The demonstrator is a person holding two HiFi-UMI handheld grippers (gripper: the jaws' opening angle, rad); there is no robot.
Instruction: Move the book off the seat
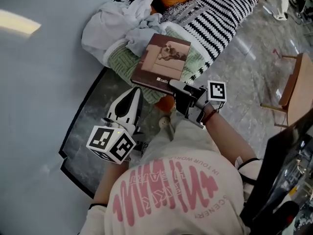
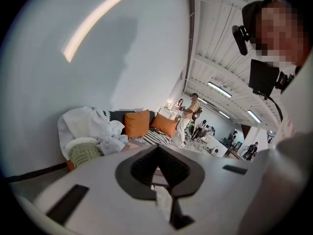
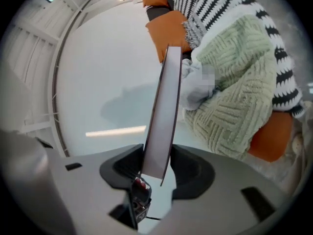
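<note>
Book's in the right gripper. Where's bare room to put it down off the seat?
Free: marbled floor between the striped blanket and the wooden chair; dark mat along the wall, under the left gripper. Crowded: under the book, white cloth and green knit cushion heaped together.

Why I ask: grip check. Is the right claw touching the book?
Touching. The right gripper view shows the right claw clamping the book by its edge, both jaws pressing it.

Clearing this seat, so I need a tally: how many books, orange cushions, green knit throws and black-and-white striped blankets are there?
book: 1
orange cushions: 2
green knit throw: 1
striped blanket: 1
Total: 5
</note>
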